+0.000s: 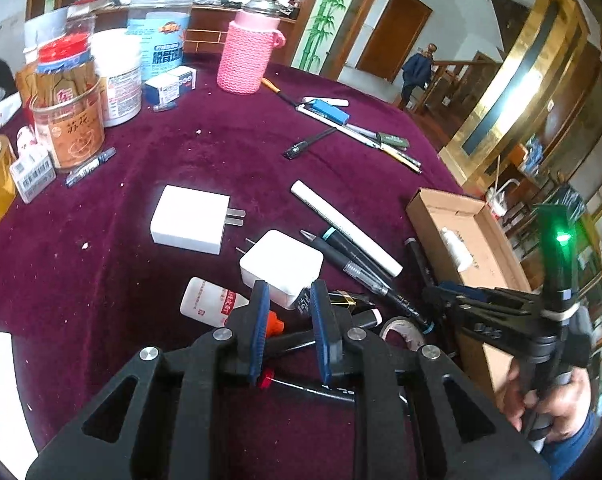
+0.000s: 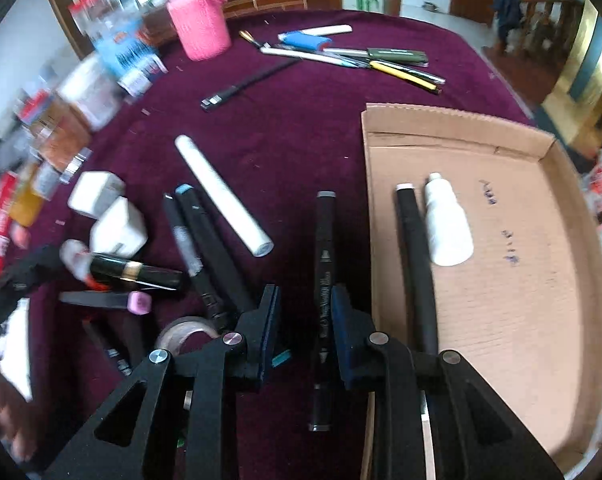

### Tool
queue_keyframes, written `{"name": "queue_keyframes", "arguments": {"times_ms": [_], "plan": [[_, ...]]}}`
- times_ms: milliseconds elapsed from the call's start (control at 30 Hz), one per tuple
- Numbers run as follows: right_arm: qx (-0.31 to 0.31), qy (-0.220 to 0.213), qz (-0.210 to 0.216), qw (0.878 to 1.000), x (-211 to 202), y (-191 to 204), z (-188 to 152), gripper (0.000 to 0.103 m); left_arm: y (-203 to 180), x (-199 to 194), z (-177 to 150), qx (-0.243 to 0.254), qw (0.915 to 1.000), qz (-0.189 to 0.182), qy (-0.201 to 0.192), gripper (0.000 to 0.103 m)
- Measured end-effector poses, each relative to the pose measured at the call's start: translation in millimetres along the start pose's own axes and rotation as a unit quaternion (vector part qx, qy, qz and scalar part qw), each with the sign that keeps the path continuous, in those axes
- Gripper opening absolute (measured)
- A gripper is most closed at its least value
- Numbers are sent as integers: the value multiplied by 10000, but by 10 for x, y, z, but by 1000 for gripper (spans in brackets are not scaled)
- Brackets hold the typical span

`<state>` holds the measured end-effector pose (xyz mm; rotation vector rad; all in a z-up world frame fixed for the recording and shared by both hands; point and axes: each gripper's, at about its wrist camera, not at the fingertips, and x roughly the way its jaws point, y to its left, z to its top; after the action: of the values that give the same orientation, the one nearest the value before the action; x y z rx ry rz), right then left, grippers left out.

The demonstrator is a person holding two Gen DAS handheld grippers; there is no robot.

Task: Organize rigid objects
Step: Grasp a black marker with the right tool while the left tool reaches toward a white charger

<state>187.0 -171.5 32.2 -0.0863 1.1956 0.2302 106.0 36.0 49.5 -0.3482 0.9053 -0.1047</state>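
Observation:
In the left wrist view my left gripper (image 1: pixel 289 312) hovers over a clutter of markers, its jaws a narrow gap apart with nothing pressed between them. Just past its tips lie a white charger (image 1: pixel 281 264) and a small white bottle with an orange cap (image 1: pixel 209 300). My right gripper (image 2: pixel 306 320) points down beside the cardboard box (image 2: pixel 521 320). A black marker (image 2: pixel 324 264) lies on the cloth under its jaws, close to the right pad, clear of the left one. Inside the box lie a white bottle (image 2: pixel 447 224) and another black marker (image 2: pixel 415 264).
A second charger (image 1: pixel 189 220), a white tube (image 1: pixel 345 228), a tape roll (image 2: pixel 185 330) and a black-and-gold pen (image 2: pixel 137 272) lie on the maroon cloth. Jars and tins (image 1: pixel 69 128) and a pink knitted jar (image 1: pixel 247 56) crowd the far left. Several pens (image 1: pixel 361 132) lie at the far side.

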Motion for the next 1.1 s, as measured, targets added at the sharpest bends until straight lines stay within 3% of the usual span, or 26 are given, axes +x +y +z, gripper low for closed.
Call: {"name": "queue_keyframes", "arguments": {"times_ms": [167, 267, 333, 467, 533, 700, 800, 1000, 1100], "plan": [[-32, 218, -658, 9976, 165, 92, 69, 22, 93, -60, 2, -171, 9998, -75, -26, 18], [106, 148, -713, 9973, 200, 90, 89, 22, 127, -72, 1, -228, 9997, -130, 2, 18], [169, 67, -488, 9986, 207, 61, 78, 13, 139, -77, 0, -250, 9996, -151, 14, 18], [257, -317, 113, 9991, 121, 28, -15, 13, 177, -66, 14, -300, 9994, -191, 50, 18], [205, -835, 158, 9962, -21, 21, -80, 13, 171, -47, 11, -278, 9994, -185, 88, 18], [241, -1947, 1032, 9751, -275, -123, -203, 13, 136, -20, 8, -135, 9998, -109, 67, 18], [285, -2001, 1597, 9662, -349, -202, -235, 13, 186, 9, 23, -230, 9997, -20, 65, 18], [197, -2007, 2032, 9582, -415, -217, -283, 13, 424, 28, 58, -910, 9955, -249, -2, 18], [253, -1998, 2165, 9553, -438, -212, -316, 13, 510, 8, 80, -1284, 9917, -23, -95, 18]]}}
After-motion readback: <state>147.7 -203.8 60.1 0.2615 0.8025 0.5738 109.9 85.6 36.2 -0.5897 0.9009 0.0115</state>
